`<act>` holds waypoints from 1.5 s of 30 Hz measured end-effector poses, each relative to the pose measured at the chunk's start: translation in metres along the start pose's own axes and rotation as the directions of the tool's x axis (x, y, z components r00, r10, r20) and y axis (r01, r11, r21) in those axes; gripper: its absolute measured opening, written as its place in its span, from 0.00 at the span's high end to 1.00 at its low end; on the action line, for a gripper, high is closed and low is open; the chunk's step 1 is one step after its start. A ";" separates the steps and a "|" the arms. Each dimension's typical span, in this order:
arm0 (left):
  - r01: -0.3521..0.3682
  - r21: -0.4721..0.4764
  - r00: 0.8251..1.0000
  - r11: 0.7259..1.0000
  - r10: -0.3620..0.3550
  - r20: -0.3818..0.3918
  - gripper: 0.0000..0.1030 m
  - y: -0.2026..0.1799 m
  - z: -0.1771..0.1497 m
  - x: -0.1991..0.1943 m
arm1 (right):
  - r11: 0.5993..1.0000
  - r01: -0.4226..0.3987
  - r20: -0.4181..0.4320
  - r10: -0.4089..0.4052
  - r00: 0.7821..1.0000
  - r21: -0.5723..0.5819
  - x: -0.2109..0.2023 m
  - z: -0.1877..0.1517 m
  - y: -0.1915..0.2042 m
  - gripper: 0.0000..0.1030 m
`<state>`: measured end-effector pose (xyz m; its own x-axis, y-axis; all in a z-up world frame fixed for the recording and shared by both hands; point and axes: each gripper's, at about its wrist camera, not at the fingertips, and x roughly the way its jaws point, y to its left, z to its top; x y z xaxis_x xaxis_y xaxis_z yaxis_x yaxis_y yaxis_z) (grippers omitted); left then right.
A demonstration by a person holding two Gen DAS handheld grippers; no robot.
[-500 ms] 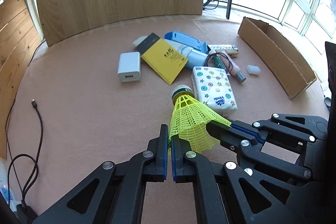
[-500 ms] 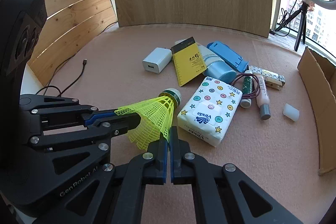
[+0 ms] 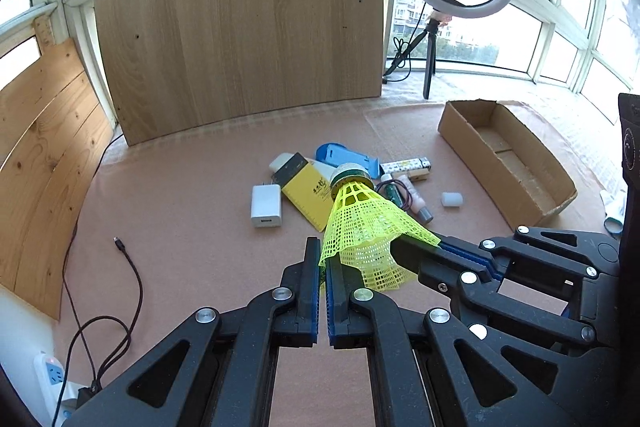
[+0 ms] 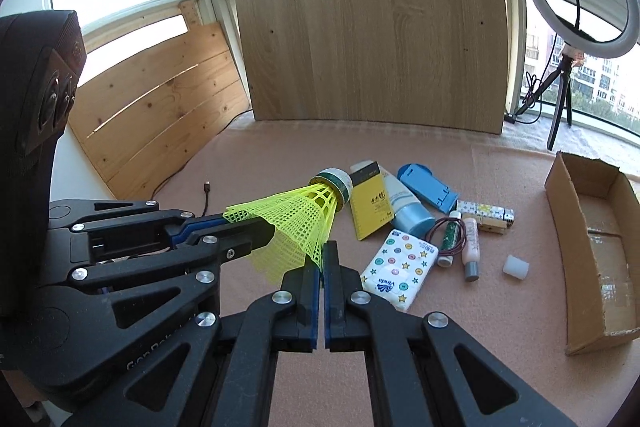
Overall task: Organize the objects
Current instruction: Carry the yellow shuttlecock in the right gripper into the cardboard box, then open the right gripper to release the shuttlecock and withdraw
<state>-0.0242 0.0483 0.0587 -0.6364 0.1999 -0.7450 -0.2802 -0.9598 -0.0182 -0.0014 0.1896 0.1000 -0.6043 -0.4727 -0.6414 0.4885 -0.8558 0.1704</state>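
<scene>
Because both grippers pinch only the thin edge of the yellow net skirt, the shuttlecock (image 3: 362, 227) could slip out or tear if the two hands pull apart. The net is soft and bends easily, so a hard tug may also crush it. If one gripper lets go too soon, the shuttlecock could swing and drop onto the pile of things below. It might land on the yellow notepad (image 3: 308, 193) or the tissue pack (image 4: 398, 269) and roll away.

The left gripper (image 3: 323, 265) is closed tight, with the lower edge of the skirt caught between its blue pads, near the middle bottom of the left camera's picture. The right gripper (image 4: 322, 261) is closed tight too, and it bites the skirt's edge in the lower middle of its own picture. Each camera also shows the other gripper reaching in from the side and holding the far rim of the skirt.

The shuttlecock hangs in the air between the two grippers, with its round cork tip pointing up and away from them. It floats above the pink table (image 3: 192, 211). The cardboard box (image 4: 588, 247) sits well apart on the right side of both pictures, and it looks like the place where things should go.
</scene>
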 end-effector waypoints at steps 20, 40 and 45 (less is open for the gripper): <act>0.000 0.039 1.000 0.999 -0.001 0.014 0.98 -0.192 0.071 0.024 | 1.000 -0.020 0.068 0.019 0.998 0.015 -0.078 0.000 -0.155 0.98; -0.174 -0.022 0.983 0.985 0.172 -0.067 0.14 -0.273 0.065 0.088 | 0.973 0.171 -0.054 -0.165 0.985 0.155 -0.095 -0.027 -0.330 0.67; -0.230 -0.099 0.972 0.968 0.225 -0.062 0.14 -0.209 0.043 0.059 | 0.992 0.073 -0.030 -0.071 0.997 0.100 -0.083 -0.014 -0.278 0.61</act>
<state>-0.0339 0.2690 0.0473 -0.6371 -0.0336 -0.7700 -0.0534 -0.9947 0.0877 -0.0778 0.4702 0.0954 -0.6185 -0.4045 -0.6737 0.3775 -0.9049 0.1966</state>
